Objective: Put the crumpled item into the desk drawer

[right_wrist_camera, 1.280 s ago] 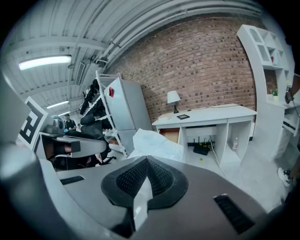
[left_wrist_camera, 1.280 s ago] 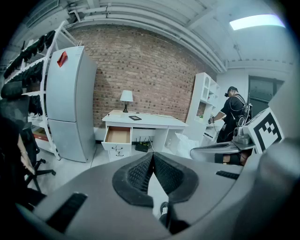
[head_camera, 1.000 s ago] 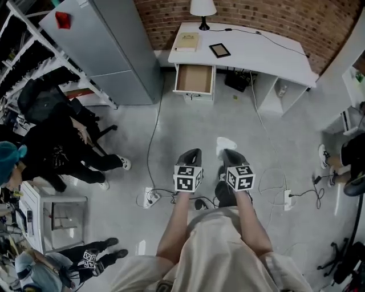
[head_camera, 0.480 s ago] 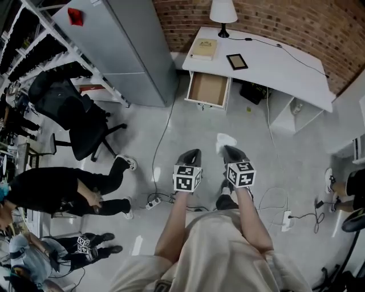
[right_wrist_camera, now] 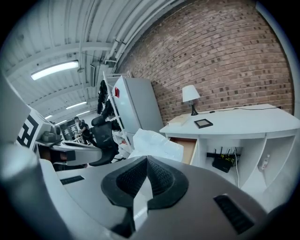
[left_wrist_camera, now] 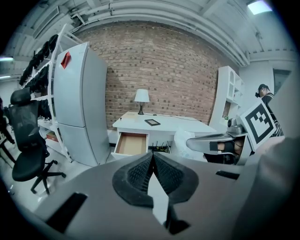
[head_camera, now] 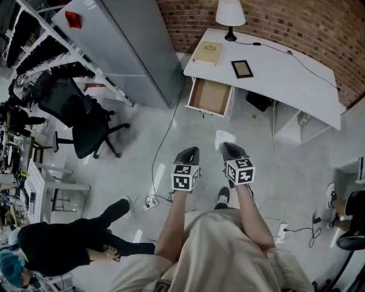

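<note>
One brick wall [head_camera: 296,23] runs across the back, with a tall grey cabinet [head_camera: 131,51] standing against it at left. Next to that is the white desk [head_camera: 285,68], curved top, set against the brick. A black office chair [head_camera: 74,114] sits out on the pale floor [head_camera: 171,131] left of the cabinet, and a person in black [head_camera: 63,251] is at the lower left edge of the head view.

The desk drawer [head_camera: 209,97] is pulled open under the desk's left end, with its brown inside showing. On the desktop there's a white lamp [head_camera: 230,14] at the back, a tan book [head_camera: 207,53] above the drawer, and a dark tablet [head_camera: 242,69] just right of the book.

I see both grippers held side by side above the floor, pointing toward the desk. On the left gripper [head_camera: 190,153] I read the jaws as pressed together with nothing between them. The right gripper [head_camera: 228,149] has its jaws pinching the crumpled item [head_camera: 224,137], a white, wrinkled sheet sticking out past the tips. The item is in the air, well apart from the drawer and roughly in line with it.
</note>
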The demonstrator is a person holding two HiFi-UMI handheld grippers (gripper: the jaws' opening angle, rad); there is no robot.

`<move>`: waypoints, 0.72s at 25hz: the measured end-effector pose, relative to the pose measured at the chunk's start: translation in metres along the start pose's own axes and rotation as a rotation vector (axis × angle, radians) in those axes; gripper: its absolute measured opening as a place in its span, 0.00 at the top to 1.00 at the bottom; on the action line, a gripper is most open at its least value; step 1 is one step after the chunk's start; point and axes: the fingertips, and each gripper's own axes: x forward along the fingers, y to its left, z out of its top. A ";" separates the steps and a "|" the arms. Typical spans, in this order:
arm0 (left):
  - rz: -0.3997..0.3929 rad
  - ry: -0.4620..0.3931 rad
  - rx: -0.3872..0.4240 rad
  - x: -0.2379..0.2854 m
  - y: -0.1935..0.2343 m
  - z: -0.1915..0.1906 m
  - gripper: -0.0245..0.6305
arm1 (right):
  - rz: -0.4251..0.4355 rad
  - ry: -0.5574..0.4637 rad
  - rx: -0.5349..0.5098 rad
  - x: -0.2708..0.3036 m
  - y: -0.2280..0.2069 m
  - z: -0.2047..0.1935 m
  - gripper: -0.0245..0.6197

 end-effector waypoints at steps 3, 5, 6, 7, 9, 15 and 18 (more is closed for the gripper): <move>0.033 0.012 -0.023 0.011 0.004 -0.002 0.94 | -0.002 0.012 0.006 0.006 -0.023 0.001 0.92; 0.050 0.023 -0.033 0.015 0.007 -0.005 0.94 | -0.003 0.017 0.021 0.010 -0.037 0.001 0.92; 0.060 0.029 -0.038 0.017 0.010 -0.006 0.94 | -0.001 0.022 0.025 0.013 -0.042 0.000 0.92; 0.074 0.033 -0.049 0.019 0.014 -0.008 0.94 | 0.002 0.029 0.024 0.015 -0.046 -0.001 0.92; 0.104 0.029 -0.083 0.022 0.024 -0.008 0.94 | 0.008 0.041 0.016 0.019 -0.054 -0.003 0.92; 0.143 0.028 -0.102 0.041 0.046 0.007 0.94 | 0.005 0.057 0.016 0.035 -0.078 0.001 0.92; 0.127 0.023 -0.089 0.061 0.056 0.022 0.94 | -0.015 0.044 0.031 0.048 -0.091 0.012 0.92</move>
